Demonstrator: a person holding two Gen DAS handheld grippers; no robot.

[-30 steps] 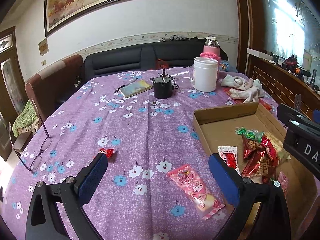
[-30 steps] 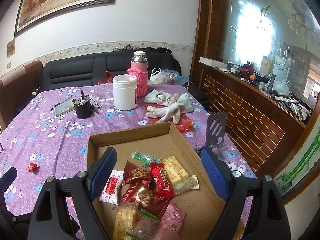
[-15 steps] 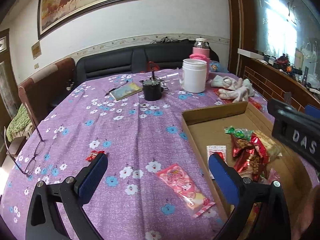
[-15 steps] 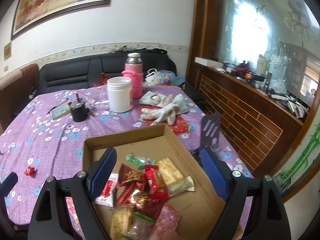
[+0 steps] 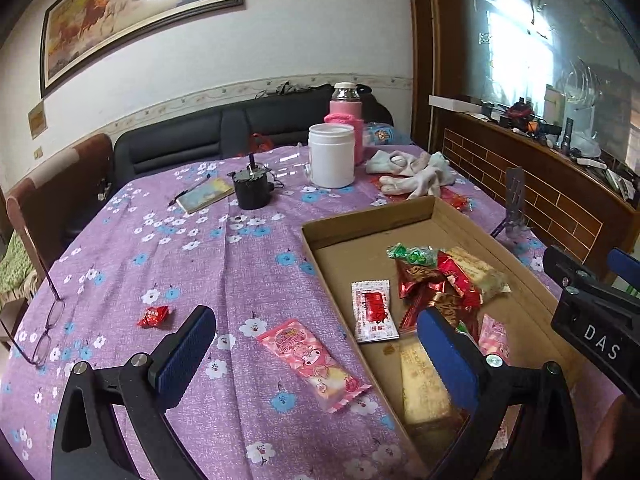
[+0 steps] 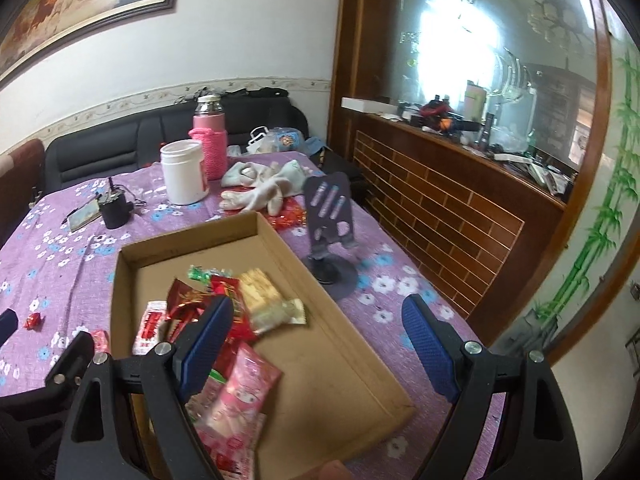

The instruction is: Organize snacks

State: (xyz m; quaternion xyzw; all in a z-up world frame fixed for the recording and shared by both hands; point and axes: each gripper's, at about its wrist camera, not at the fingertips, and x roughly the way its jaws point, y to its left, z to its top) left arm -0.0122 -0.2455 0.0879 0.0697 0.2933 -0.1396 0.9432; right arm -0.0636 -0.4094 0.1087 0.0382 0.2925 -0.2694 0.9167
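A shallow cardboard box [image 5: 368, 218] [image 6: 192, 240] on the purple flowered tablecloth holds several wrapped snacks [image 5: 436, 280] [image 6: 224, 300]. A pink snack packet [image 5: 312, 362] lies on the cloth just left of the box. A small red candy [image 5: 153, 316] [image 6: 33, 320] lies further left. My left gripper [image 5: 316, 356] is open and empty, above the pink packet and the box's left wall. My right gripper [image 6: 316, 344] is open and empty over the box's near right part. It also shows at the right edge of the left wrist view [image 5: 592, 312].
A white jar [image 5: 331, 155], a pink flask [image 5: 347, 120], white gloves [image 5: 412, 174], a black cup [image 5: 252, 188] and a notebook [image 5: 206, 196] stand at the far side. Glasses [image 5: 44, 328] lie at the left edge. A black phone stand [image 6: 330, 224] stands right of the box.
Both grippers have shifted right and lifted a little; the right wrist view has swung towards the phone stand and wooden wall. Both stay open. No snack has moved.
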